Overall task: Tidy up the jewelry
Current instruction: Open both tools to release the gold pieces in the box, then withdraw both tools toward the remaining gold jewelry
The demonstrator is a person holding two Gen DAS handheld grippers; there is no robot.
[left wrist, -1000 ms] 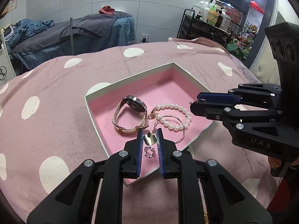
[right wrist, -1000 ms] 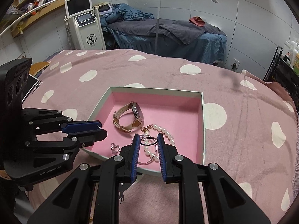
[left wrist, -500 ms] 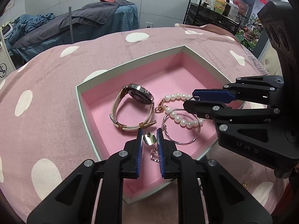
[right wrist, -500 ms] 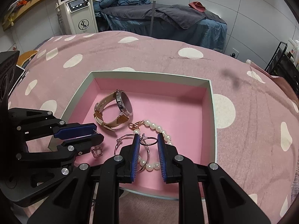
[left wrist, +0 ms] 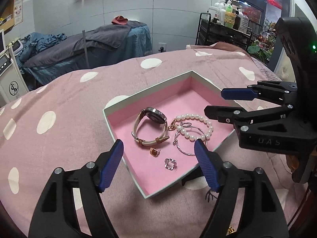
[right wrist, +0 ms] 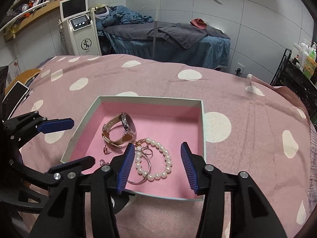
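Left wrist view: the pink-lined tray (left wrist: 146,99) sits on the polka-dot bedspread (left wrist: 69,99). The left gripper (left wrist: 159,147) hangs over its near corner, jaws just sprung apart after being pressed together on the amber stud earring (left wrist: 154,152), which now lies loose on the tray floor at the view's 6 o'clock. The right gripper (left wrist: 215,104), at 3 o'clock, has likewise just spread — nothing between its pads; its body reads "UAS". In the right wrist view the small ring (right wrist: 147,151) it had pinched rests on the pearl bracelet (right wrist: 158,162) and thin bangle (right wrist: 145,170). At the tray's middle lies the wristwatch (left wrist: 150,127); the silver ring (left wrist: 170,163) is near the earring. At 10 o'clock there, the white machine (right wrist: 83,31) bears a round "SL" monogram.
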